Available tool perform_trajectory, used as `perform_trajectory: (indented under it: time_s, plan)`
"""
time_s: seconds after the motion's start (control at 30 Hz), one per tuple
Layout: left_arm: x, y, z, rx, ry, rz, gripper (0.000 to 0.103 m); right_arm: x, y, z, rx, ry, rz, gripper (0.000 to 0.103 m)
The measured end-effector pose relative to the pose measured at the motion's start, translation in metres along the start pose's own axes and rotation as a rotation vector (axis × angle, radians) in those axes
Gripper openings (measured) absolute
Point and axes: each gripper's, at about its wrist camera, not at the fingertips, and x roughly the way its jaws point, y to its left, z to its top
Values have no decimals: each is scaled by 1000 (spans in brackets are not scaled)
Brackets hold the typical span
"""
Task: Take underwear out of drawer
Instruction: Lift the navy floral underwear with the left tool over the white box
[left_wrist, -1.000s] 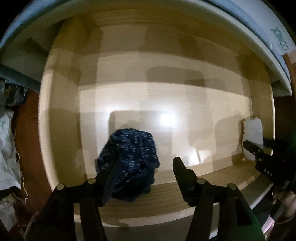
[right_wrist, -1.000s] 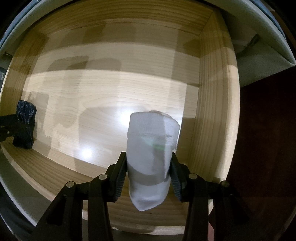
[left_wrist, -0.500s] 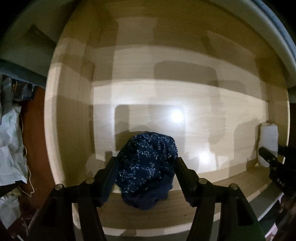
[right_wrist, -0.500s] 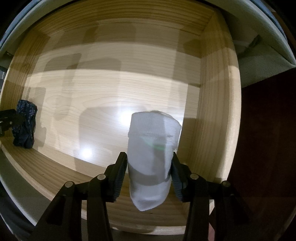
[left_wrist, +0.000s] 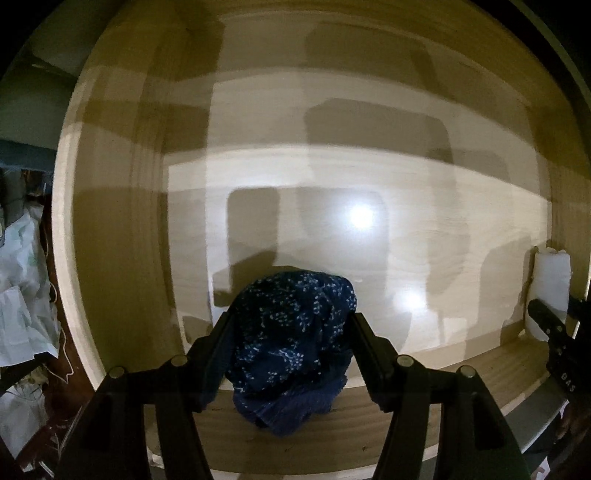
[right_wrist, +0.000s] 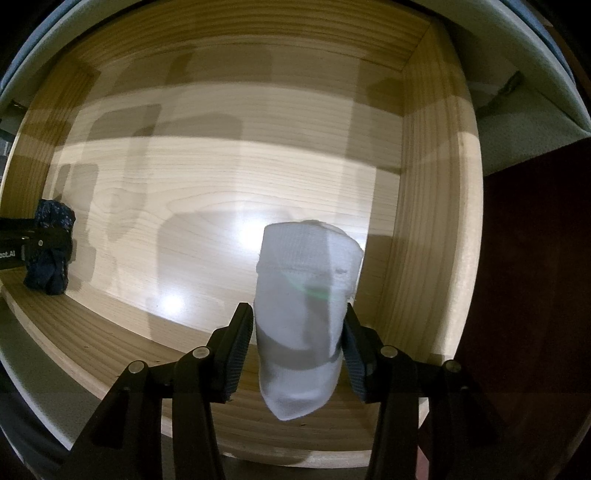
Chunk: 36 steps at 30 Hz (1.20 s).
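Pale wood lines the open drawer (right_wrist: 207, 206). Nearest its front wall, the left gripper (left_wrist: 291, 332) straddles a rolled navy speckled underwear (left_wrist: 291, 332), jaws spread just beside it. At the right front corner, the right gripper (right_wrist: 299, 328) is clamped on a white roll (right_wrist: 303, 295).

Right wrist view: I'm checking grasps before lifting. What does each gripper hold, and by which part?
Right gripper clamps the white bundle across its lower sides. Left gripper straddles the navy bundle, apparently not pressing.
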Motion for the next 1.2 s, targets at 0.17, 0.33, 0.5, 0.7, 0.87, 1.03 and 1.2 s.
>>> perform_trajectory:
  time_s: [0.17, 0.33, 0.5, 0.7, 0.87, 1.03, 1.2]
  plan:
    - [5, 3, 1, -16, 19, -16, 63, 0, -1, 0, -1, 0, 0, 44]
    - [5, 9, -1, -21, 19, -9, 60, 0, -1, -1, 0, 0, 0, 44]
    - [10, 4, -4, -16, 10, 15, 37, 0, 0, -1, -1, -1, 0, 44]
    - [2, 10, -14, -10, -30, 5, 30, 1, 1, -2, -2, 2, -4, 44]
    - [-17, 5, -30, 16, -104, 21, 30, 2, 2, -1, -5, 4, -10, 44]
    - [-43, -3, -50, 49, -217, 51, 30, 1, 5, -1, -9, 9, -19, 44]
    - [-76, -3, -68, 83, -337, 98, 30, 2, 13, 4, -17, 19, -34, 45]
